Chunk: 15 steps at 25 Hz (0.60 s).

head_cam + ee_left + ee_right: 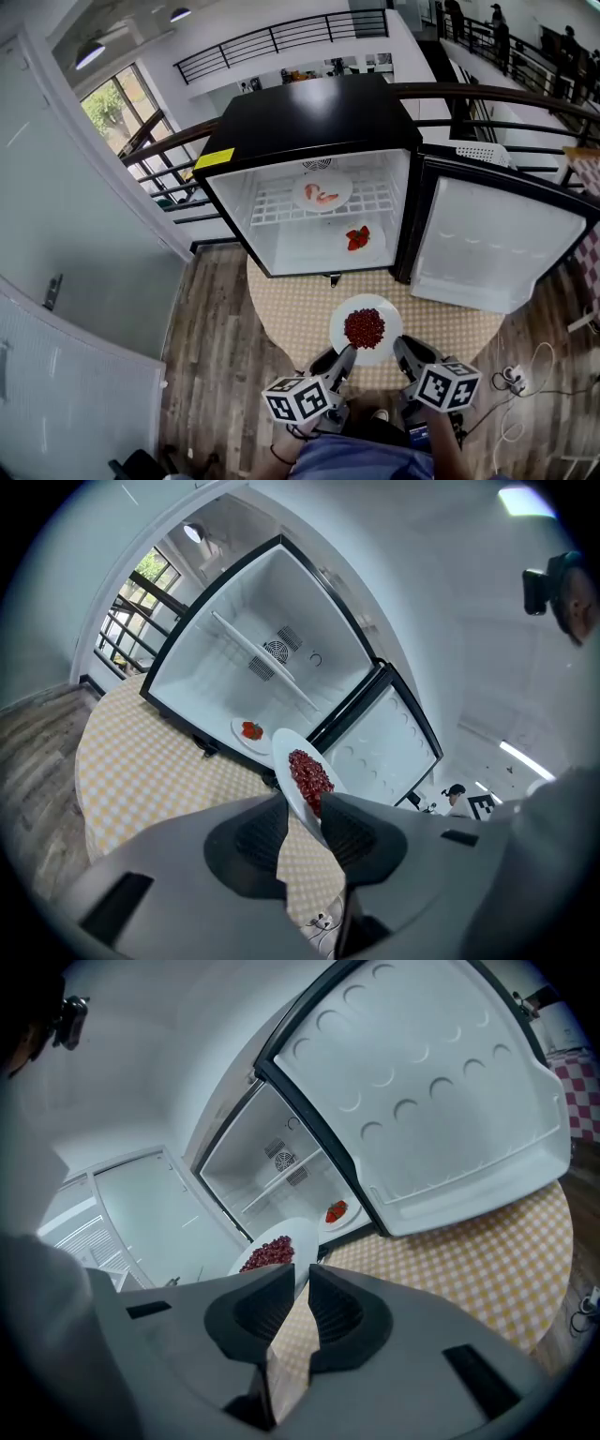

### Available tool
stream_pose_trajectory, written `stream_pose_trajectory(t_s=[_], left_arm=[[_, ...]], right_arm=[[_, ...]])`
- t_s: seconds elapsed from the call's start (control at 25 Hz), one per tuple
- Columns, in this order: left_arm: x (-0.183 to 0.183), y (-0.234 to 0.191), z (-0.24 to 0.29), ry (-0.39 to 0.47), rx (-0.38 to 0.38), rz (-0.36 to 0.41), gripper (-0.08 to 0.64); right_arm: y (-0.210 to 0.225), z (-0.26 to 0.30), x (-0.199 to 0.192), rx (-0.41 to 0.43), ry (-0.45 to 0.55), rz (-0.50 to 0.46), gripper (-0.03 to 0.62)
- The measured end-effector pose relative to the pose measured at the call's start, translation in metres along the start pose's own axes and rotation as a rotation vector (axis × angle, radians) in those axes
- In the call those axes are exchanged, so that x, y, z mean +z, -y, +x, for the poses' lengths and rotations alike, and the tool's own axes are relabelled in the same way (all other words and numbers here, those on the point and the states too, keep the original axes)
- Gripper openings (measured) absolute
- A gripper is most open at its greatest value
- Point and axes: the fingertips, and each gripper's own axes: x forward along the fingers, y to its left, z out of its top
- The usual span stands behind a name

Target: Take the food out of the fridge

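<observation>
Looking down from the head view, a black mini fridge [309, 122] stands on a round surface [300, 309] covered with a yellow checked cloth. Its door [502, 246] is swung wide to the right. In front of it, over the near edge of the surface, a white plate [366, 302] heaped with small red berries [365, 328] hangs between the left tool [345, 357] and the right tool [401, 345]. Each tool is on its own side of the rim. Two grips at opposite sides are, I think, meant to keep the flat plate level so that the loose berries do not roll off. Inside the fridge, a plate of pink food [322, 192] rests on the wire shelf [272, 208], and a red fruit [357, 238], maybe a strawberry, lies on the fridge floor below.

In the left gripper view, the jaws of the left tool are clamped on the plate rim, one pad on each face of it. The plate runs away edge-on toward the open fridge. The red fruit sits on a small dish [246, 735] at the front of the fridge floor.

In the right gripper view, the right tool's jaws stand close together and pinch the opposite rim, with the berries just beyond them. This plate is out of the fridge and not yet put down. Two foods are left inside, so the task looks about one third done.
</observation>
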Motion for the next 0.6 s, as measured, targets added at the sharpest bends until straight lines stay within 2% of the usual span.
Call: stream_pose_trajectory(t_s=[0.36,0.6], left_arm=[[-0.014,0.020,-0.015,-0.013,-0.009,0.031,0.115],[-0.013,0.015,-0.029,-0.014,-0.028,0.039,0.114]], right_arm=[[0.000,-0.029,-0.009,-0.011,0.041,0.030,0.054],[-0.011,-0.030,-0.018,-0.019,0.063,0.035,0.054]])
